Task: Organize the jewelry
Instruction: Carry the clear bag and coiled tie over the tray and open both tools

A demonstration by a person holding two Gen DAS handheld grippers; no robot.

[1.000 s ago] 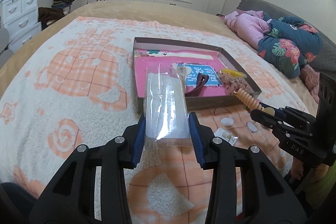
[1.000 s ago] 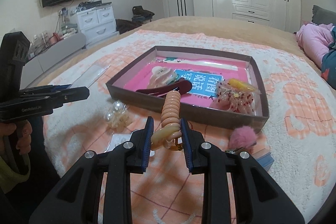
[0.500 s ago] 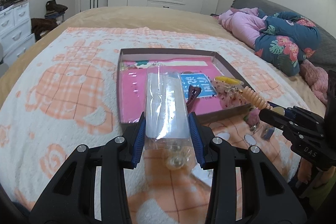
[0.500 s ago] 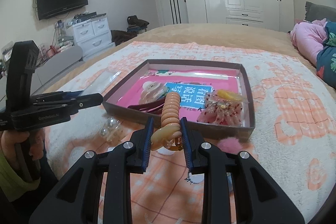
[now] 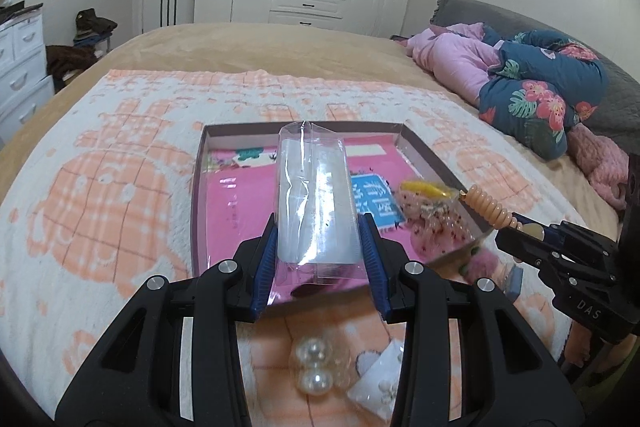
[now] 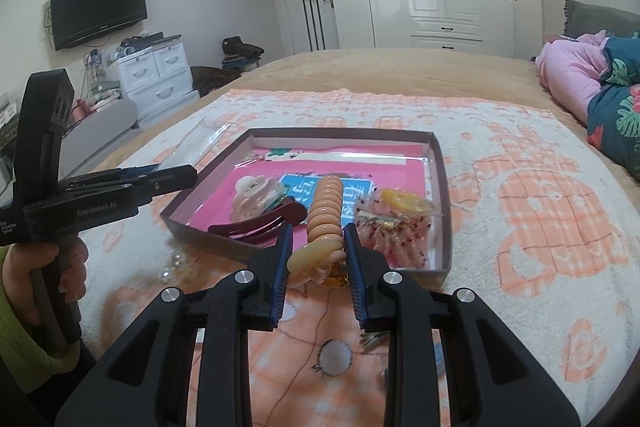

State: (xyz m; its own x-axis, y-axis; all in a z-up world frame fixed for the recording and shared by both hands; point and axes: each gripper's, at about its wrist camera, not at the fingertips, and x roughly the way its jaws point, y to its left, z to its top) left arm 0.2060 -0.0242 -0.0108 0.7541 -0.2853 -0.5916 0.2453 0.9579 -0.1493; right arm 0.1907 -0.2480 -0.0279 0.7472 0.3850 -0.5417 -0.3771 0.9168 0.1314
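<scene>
A shallow brown box (image 5: 424,153) with a pink bottom lies on the bed blanket; its far rim (image 6: 340,133) shows in the right wrist view. My left gripper (image 5: 319,241) is shut on a clear plastic bag (image 5: 314,195), held over the box's near part. My right gripper (image 6: 316,251) is shut on a peach spiral hair tie (image 6: 325,211) at the box's near edge; the same hair tie (image 5: 490,207) shows at the right of the left wrist view. Inside the box lie a dark red hair clip (image 6: 256,225), a pale claw clip (image 6: 254,195) and a speckled scrunchie (image 6: 394,227).
Pearl beads (image 5: 316,363) and a small white packet (image 5: 378,385) lie on the orange-and-white blanket (image 5: 100,211) in front of the box. A pink pompom (image 5: 486,263) sits by the box's near right corner. Folded bedding (image 5: 532,87) is piled at the right.
Both grippers have moved forward toward the box with their loads. The bag now hangs over the box's inside, and the hair tie reaches over its near edge.
</scene>
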